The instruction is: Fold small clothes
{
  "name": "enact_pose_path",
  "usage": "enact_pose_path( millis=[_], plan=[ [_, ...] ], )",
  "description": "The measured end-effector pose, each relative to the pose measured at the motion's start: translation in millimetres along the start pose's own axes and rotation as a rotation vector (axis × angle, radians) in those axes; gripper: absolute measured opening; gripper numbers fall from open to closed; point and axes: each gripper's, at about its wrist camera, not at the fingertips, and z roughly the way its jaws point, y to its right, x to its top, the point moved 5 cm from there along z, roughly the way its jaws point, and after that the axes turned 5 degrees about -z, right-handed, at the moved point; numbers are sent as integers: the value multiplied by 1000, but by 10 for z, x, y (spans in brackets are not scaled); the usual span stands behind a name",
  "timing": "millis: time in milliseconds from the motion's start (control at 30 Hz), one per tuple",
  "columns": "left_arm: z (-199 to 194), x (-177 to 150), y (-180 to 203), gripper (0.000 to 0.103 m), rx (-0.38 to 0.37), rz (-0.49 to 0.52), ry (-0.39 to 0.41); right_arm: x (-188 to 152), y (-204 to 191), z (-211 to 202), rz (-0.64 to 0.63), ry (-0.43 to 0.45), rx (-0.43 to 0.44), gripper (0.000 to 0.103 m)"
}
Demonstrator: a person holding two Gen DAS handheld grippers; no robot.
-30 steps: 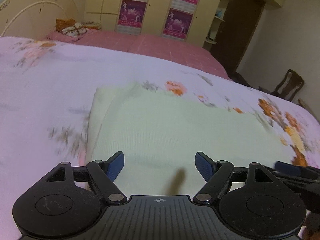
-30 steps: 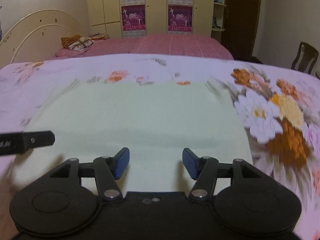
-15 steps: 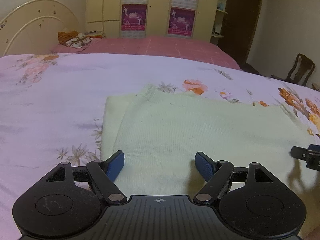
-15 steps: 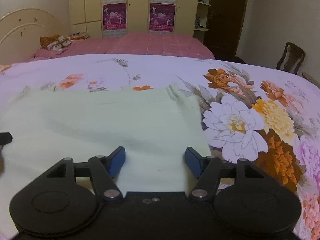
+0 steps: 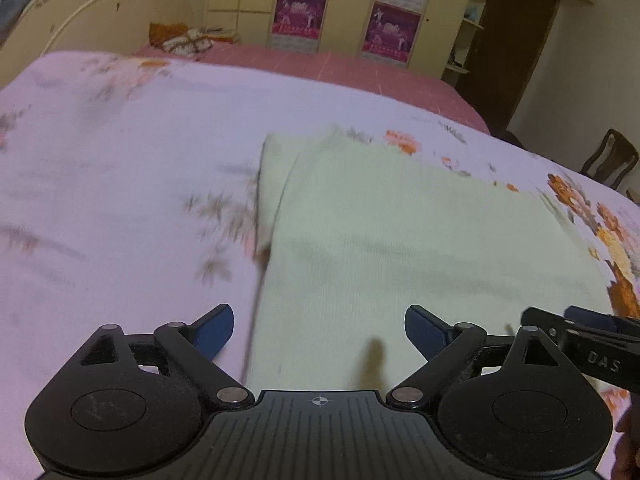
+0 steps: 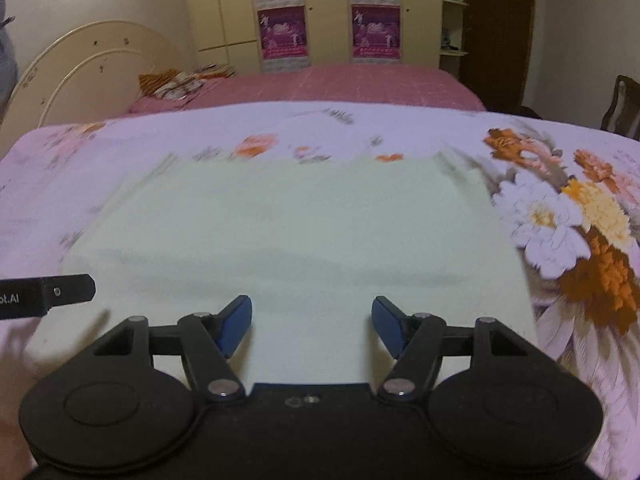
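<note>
A pale green knitted garment [image 5: 420, 240] [image 6: 296, 232] lies flat, folded into a rectangle, on a floral bed sheet [image 5: 120, 184] [image 6: 580, 216]. My left gripper [image 5: 319, 332] hovers over the garment's near left edge, its jaws opening wide with nothing gripped between the blue pads. My right gripper [image 6: 312, 324] stands open above the garment's near edge, toward the middle, and holds nothing. The right gripper's tip [image 5: 580, 332] shows at the right of the left wrist view. A black finger of the left gripper [image 6: 52, 294] shows at the left of the right wrist view.
Behind the floral sheet lies a pink bedspread [image 6: 340, 84] with a patterned pillow [image 6: 176, 82] and a cream headboard [image 6: 88, 68]. Wardrobes with posters [image 6: 328, 12] line the back wall. A wooden chair [image 5: 610, 158] stands at the right.
The left gripper's jaws have spread wider, and it has shifted left so the garment's left edge now lies between its fingers. The right gripper has swung back left toward the garment's middle.
</note>
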Motion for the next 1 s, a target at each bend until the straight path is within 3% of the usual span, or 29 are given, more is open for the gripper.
enact_pose_path(
  millis=[167, 300, 367, 533, 967, 1000],
  plan=[
    [-72, -221, -150, 92, -11, -62, -42, -93, -85, -110, -4, -4, 7, 65],
    [-125, -401, -299, 91, -71, -192, -64, -144, -96, -172, 1, -2, 5, 66],
    [-203, -496, -339, 81, -108, -256, -59, -175, -84, -195, 7, -2, 4, 66],
    [-234, -696, -263, 71, -248, -402, -103, -224, -25, -195, 35, -3, 0, 66],
    [501, -236, -217, 70, -365, -651, 118, -71, -51, 41, 33, 30, 19, 66],
    [540, -210, -211, 58, -366, -662, 134, -26, -60, 80, 27, 37, 19, 66]
  ],
)
